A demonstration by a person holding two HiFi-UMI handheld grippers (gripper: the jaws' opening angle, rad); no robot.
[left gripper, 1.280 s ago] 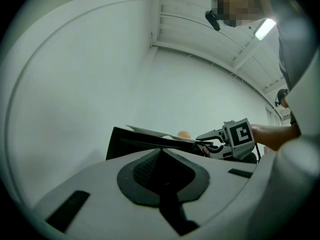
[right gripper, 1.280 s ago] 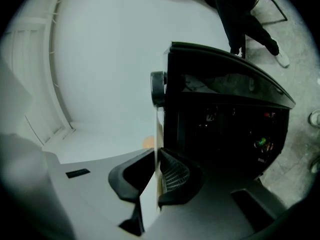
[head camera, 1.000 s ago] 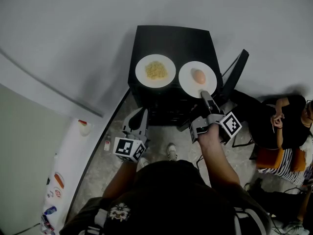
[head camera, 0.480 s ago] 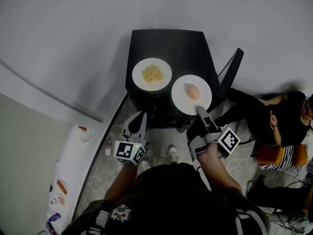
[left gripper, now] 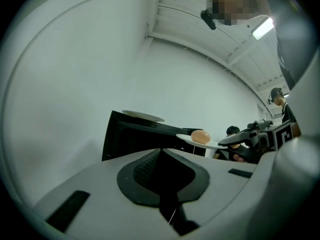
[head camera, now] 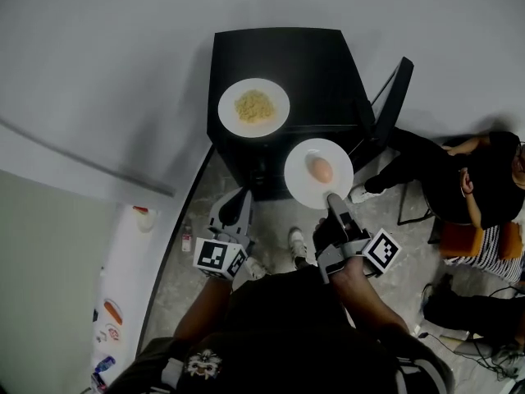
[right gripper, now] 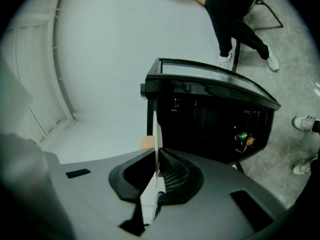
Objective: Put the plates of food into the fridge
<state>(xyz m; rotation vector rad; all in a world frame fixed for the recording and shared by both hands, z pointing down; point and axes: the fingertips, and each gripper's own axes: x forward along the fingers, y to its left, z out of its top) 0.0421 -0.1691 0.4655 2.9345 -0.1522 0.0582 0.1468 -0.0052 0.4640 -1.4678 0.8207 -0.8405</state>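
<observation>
A white plate with an egg [head camera: 318, 173] hangs in the air just off the front edge of the black cabinet [head camera: 320, 64]. My right gripper [head camera: 330, 198] is shut on its near rim. In the right gripper view the plate [right gripper: 157, 134] stands edge-on between the pads of that gripper [right gripper: 157, 176], and the egg [right gripper: 146, 143] peeks out at its left. A second white plate with yellow noodles [head camera: 253, 107] rests on the cabinet top. My left gripper [head camera: 235, 197] is shut and holds nothing, low and left of the held plate. Its own view shows the egg plate [left gripper: 200, 136] and the noodle plate [left gripper: 142, 115].
A white fridge side with stickers [head camera: 111, 310] lies at the lower left. A person in black sits at the right [head camera: 467, 191] by a dark chair [head camera: 392, 109]. A small bottle [head camera: 187, 238] stands on the floor by the wall. The cabinet's open front holds small items [right gripper: 242, 136].
The egg plate has come off the cabinet top and moved back toward me in the right gripper. The left gripper has stayed about where it was.
</observation>
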